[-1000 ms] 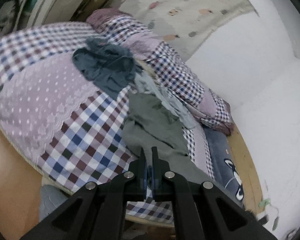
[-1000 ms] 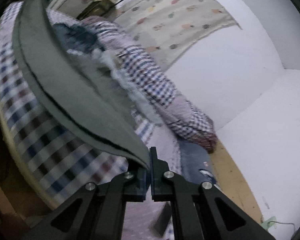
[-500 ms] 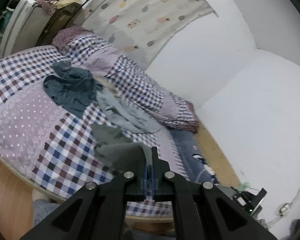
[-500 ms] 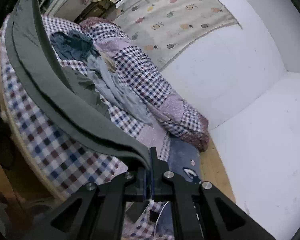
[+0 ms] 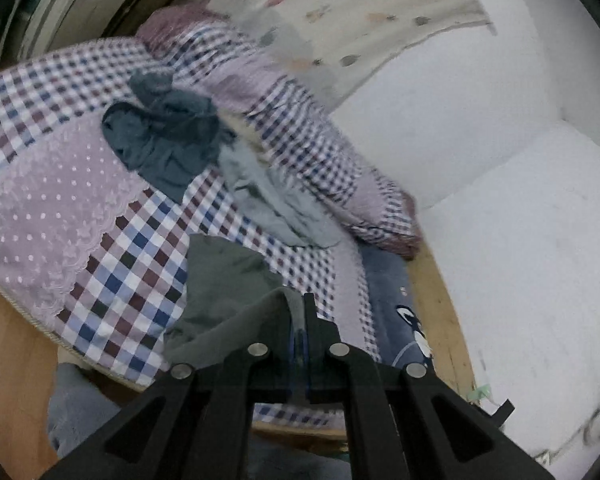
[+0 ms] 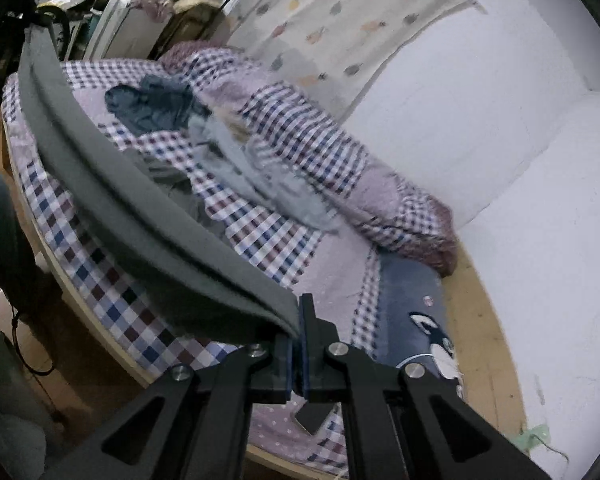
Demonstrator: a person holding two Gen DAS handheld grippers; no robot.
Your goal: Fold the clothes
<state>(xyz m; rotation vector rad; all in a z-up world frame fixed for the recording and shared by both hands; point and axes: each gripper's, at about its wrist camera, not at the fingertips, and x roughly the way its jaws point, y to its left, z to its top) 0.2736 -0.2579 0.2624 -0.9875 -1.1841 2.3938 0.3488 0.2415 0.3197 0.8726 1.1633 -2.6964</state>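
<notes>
Left gripper: we have the jaws closed on one edge of the grey-green garment; the cloth sits pinched at the tips and drapes away to the left and downward.
Right gripper: we have the jaws closed on the same garment's other end; from the tips a doubled hem band runs up and to the left as a taut strip toward the top-left of the view.
Change, left side: a second ago the garment lay spread in front of the tips across the checked bedspread; now we see it gathered at the tips with more bedspread exposed, so we have lifted it.
Change, right side: the band was stretched from the tips a second ago as well; the bed now sits lower in the view, so we have raised this end too.
Meaning for the task: we judge the garment is being raised and pulled straight between both grippers, a preparation for laying it flat; no fold is made yet.
Garment position: held in the air above the near edge of the bed, its lower part hanging near the bedspread; contact cannot be determined.
Other clothes: the dark blue garment and the light grey garment lie crumpled further back, well apart from both grippers.
</notes>
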